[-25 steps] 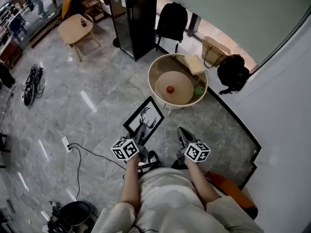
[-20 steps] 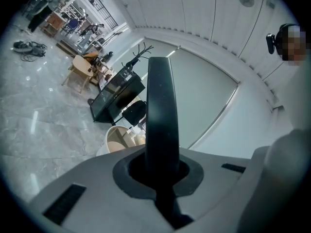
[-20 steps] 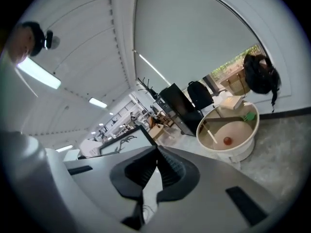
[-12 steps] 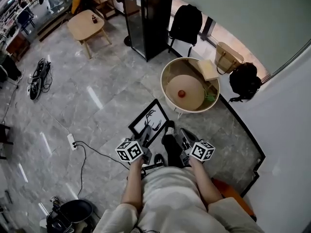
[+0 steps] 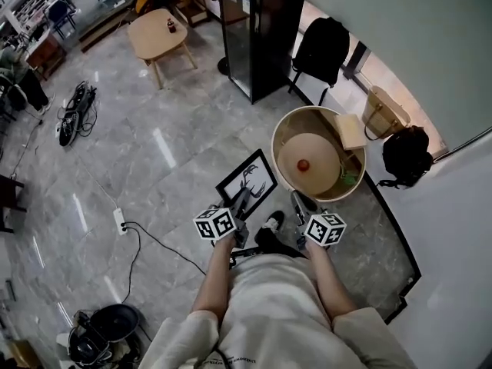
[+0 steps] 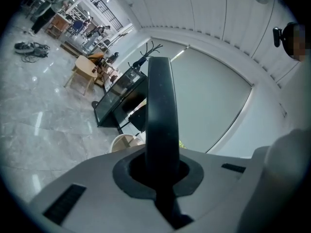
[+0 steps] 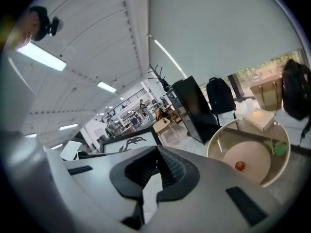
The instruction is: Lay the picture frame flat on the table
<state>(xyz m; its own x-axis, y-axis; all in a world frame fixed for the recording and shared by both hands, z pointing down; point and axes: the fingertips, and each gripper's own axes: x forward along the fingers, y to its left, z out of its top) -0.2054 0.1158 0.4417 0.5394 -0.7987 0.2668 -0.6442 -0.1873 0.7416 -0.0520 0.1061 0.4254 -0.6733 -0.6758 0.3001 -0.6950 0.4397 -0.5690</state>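
The black picture frame [image 5: 247,183] holds a white print of a stag's head. My left gripper [image 5: 240,206] is shut on its near edge and carries it tilted over the grey floor, left of the round table [image 5: 275,156]. In the left gripper view the frame's black edge [image 6: 160,106] rises straight up from between the jaws. My right gripper [image 5: 297,203] hangs beside it with its jaws together and nothing in them, close to the table's near rim. The right gripper view has the print [image 7: 129,143] at left and the table [image 7: 210,149] at right.
Inside the round table lie a red ball [image 5: 303,164], a book [image 5: 351,131] and something green. A black cabinet [image 5: 261,33], a backpack [image 5: 323,44], a tote bag [image 5: 384,106] and a black bag [image 5: 407,156] stand behind. A power strip [image 5: 121,220] with cable lies left.
The person has walked forward, so both grippers and the held frame have come closer to the round table. A shoe shows between the grippers.
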